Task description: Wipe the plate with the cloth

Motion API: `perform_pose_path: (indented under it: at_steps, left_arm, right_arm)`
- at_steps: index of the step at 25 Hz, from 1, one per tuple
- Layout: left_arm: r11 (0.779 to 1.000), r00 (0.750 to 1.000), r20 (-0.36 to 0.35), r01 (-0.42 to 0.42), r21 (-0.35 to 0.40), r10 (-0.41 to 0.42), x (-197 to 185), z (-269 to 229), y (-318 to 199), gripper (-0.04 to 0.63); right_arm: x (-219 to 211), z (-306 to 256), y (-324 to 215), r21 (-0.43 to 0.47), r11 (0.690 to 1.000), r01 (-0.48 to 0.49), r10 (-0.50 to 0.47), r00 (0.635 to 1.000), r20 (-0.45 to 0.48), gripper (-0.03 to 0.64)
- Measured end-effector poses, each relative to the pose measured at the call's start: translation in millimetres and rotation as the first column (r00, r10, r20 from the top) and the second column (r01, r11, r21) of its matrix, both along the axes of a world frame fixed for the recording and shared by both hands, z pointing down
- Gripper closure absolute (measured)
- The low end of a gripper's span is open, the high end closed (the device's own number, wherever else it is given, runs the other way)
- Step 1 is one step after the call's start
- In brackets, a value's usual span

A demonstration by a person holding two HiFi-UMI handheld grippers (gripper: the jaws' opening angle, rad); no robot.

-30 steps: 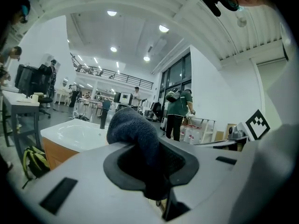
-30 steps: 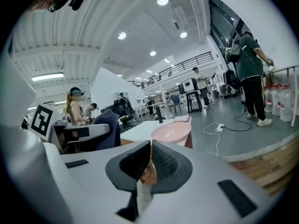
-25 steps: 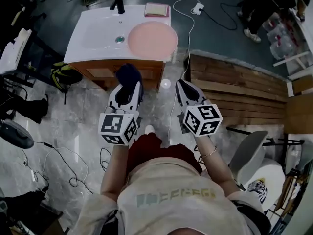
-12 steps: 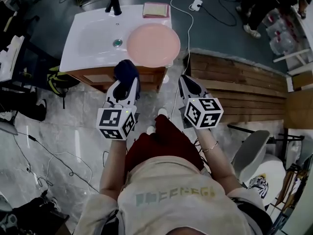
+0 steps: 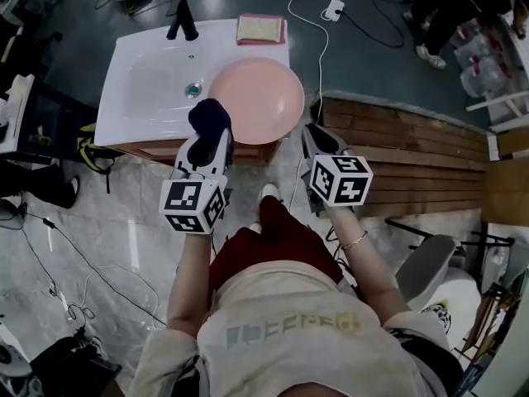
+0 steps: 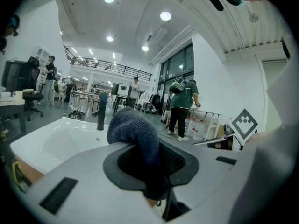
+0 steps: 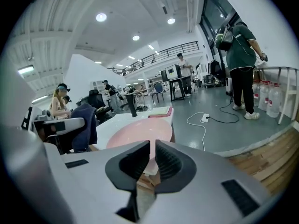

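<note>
Left gripper view shows the left gripper (image 6: 150,164) jaws pinching a dark blue knitted cloth (image 6: 133,127). The right gripper (image 7: 150,158) jaws stand almost together, holding nothing, facing the round pink plate (image 7: 138,135).

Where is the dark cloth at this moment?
In the head view the cloth is left of centre, clamped in the left gripper, over the front edge of the sink and beside the left edge of the pink plate.

dark blue cloth (image 5: 209,116), pink plate (image 5: 263,99), white sink (image 5: 136,85)
</note>
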State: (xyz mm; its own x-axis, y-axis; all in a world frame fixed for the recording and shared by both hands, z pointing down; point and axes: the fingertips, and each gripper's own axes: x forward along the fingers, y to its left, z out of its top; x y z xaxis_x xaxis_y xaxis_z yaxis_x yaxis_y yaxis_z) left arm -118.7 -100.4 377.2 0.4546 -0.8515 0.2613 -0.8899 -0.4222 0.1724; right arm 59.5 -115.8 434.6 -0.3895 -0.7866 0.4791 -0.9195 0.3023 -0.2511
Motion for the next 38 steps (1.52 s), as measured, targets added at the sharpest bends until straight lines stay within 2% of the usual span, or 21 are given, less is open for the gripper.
perform_pose_path:
  at_steps: [9, 17, 23, 27, 38]
  left_arm:
    - [1.0, 1.0, 0.009, 0.008, -0.024, -0.008, 13, 8, -63, 0.515]
    - [0.999, 1.0, 0.027, 0.001, -0.045, 0.0, 26, 15, -101, 0.515]
    - [0.997, 0.999, 0.035, -0.005, -0.073, 0.008, 32, 26, -121, 0.515]
    - [0.996, 0.999, 0.037, -0.011, -0.087, 0.014, 36, 31, -131, 0.515]
    - [0.992, 0.999, 0.032, -0.025, -0.12, 0.029, 43, 45, -152, 0.515]
  right_arm:
    - [13, 15, -62, -0.062, 0.998, 0.031, -0.033, 0.999, -0.041, 0.577]
    - [19, 29, -93, -0.101, 0.993, 0.064, -0.067, 0.997, -0.029, 0.577]
    - [20, 45, -106, -0.154, 0.983, 0.096, -0.102, 0.994, -0.033, 0.574]
    - [16, 54, -110, -0.198, 0.973, 0.118, -0.124, 0.992, -0.018, 0.515]
    - [5, 73, -119, -0.279, 0.942, 0.186, -0.2, 0.98, -0.021, 0.511]
